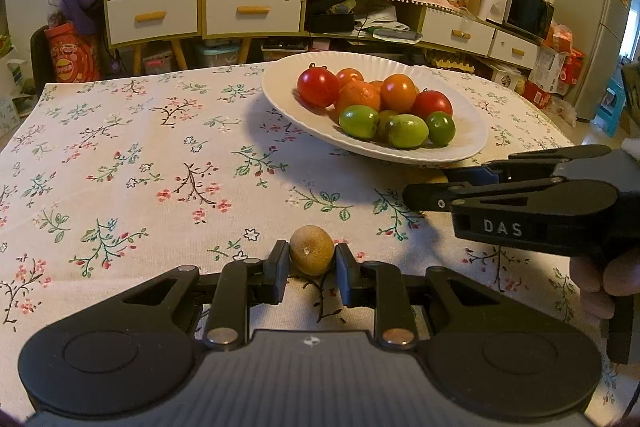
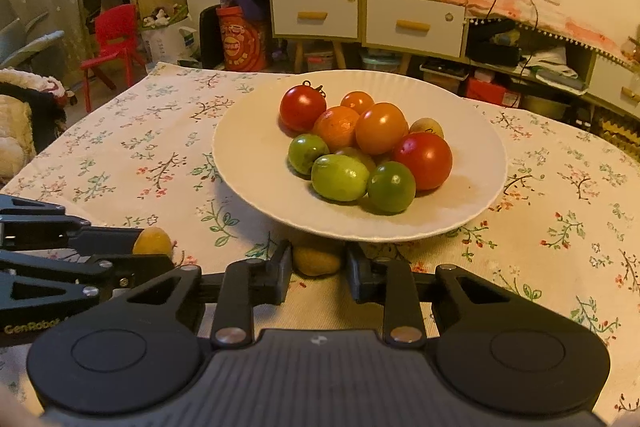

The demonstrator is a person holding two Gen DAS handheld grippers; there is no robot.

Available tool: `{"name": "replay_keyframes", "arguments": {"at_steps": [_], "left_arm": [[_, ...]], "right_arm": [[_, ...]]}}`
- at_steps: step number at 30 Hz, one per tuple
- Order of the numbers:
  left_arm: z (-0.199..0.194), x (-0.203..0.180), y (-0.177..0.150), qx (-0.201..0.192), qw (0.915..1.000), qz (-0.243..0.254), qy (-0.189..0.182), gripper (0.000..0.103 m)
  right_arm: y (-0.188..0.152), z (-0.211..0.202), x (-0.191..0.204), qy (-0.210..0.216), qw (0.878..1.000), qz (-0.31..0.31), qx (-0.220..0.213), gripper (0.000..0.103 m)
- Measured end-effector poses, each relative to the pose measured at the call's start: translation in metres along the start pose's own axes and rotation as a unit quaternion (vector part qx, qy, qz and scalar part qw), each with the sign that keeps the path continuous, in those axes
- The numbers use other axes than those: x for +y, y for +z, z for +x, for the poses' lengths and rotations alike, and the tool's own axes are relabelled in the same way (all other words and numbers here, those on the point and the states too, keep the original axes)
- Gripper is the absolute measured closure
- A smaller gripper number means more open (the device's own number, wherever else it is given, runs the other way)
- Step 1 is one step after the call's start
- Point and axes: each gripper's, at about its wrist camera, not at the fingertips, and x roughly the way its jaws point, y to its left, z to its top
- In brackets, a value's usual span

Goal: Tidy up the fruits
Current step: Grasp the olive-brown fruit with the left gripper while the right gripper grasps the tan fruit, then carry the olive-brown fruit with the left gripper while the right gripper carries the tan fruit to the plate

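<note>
Left wrist view, left to right: floral tablecloth fills the left and centre of the frame. At lower centre the left gripper is clamped on a small brownish-yellow fruit, a pad against each side, the fruit resting on the cloth. Above centre and to the right, a white plate carries a heap of red, orange and green fruits. At the right edge the right gripper reaches in sideways from the right, fingers pointing left under the plate's near rim; a yellowish shape shows just beyond its tips, and from here it cannot be told whether they grip it. Fingers of the person's hand show at lower right. Right wrist view, left to right: the left gripper enters from the left edge with the brownish-yellow fruit at its tip. At lower centre the right gripper is closed on a second yellowish fruit, which sits on the cloth half under the plate's near rim. The fruit heap lies at centre, slightly right, on the plate. More tablecloth runs to the right edge.
</note>
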Motion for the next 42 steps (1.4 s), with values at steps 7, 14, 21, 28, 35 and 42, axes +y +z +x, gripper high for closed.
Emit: {"name": "replay_keyframes", "arguments": {"at_steps": [7, 14, 21, 28, 35, 42], "left_arm": [[-0.002, -0.003, 0.003, -0.004, 1.0000, 0.003, -0.007, 0.075], [-0.007, -0.004, 0.005, -0.008, 0.9999, 0.000, -0.013, 0.075], [-0.013, -0.010, 0.010, -0.015, 0.9997, -0.001, -0.018, 0.075], [-0.019, -0.018, 0.019, -0.027, 0.9993, -0.002, -0.028, 0.075], [-0.017, -0.025, 0.030, -0.035, 0.9988, -0.009, -0.034, 0.075], [-0.006, -0.039, 0.042, -0.041, 0.9985, 0.007, -0.037, 0.075]], "right_arm": [[-0.003, -0.007, 0.000, 0.012, 1.000, -0.001, 0.004, 0.078], [-0.005, -0.014, 0.000, 0.022, 1.000, 0.001, 0.008, 0.078], [-0.003, -0.027, 0.001, 0.033, 0.999, 0.001, 0.001, 0.078], [0.001, -0.040, -0.003, 0.036, 0.999, 0.003, -0.008, 0.078], [0.014, -0.047, -0.014, 0.031, 0.999, 0.011, -0.033, 0.078], [0.022, -0.034, -0.032, 0.007, 0.999, 0.025, -0.036, 0.078]]}}
